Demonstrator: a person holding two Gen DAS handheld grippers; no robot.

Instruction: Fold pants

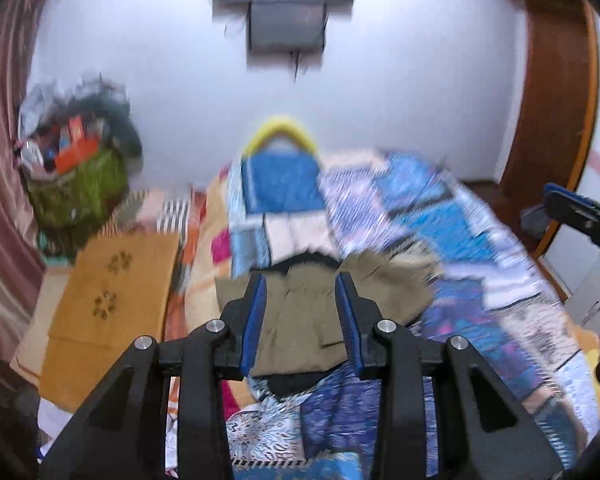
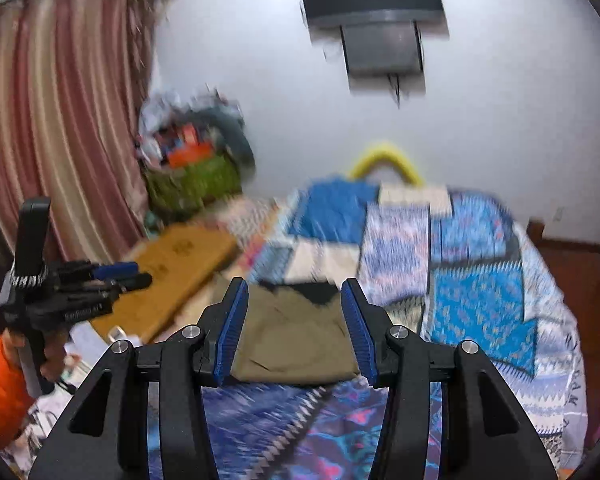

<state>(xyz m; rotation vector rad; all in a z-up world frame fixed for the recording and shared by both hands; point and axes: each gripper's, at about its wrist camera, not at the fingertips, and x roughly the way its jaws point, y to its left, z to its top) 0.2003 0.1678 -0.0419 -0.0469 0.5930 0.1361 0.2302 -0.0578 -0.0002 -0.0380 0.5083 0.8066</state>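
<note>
Pants [image 1: 300,320]: olive, folded, on the quilt [image 1: 440,232], ahead of and below both tools.
Left gripper [image 1: 301,284]: fingers spread, holding nothing, above the pants.
Right gripper [image 2: 294,292]: fingers spread, holding nothing, above the pants.

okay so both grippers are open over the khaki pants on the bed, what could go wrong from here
Both views are motion-blurred, so a grasp now may miss the hem. The khaki pants look already bunched, so either hand-held gripper, left or right, might pinch several layers. The patchwork bedspread lies directly beneath and could get caught too.
</note>
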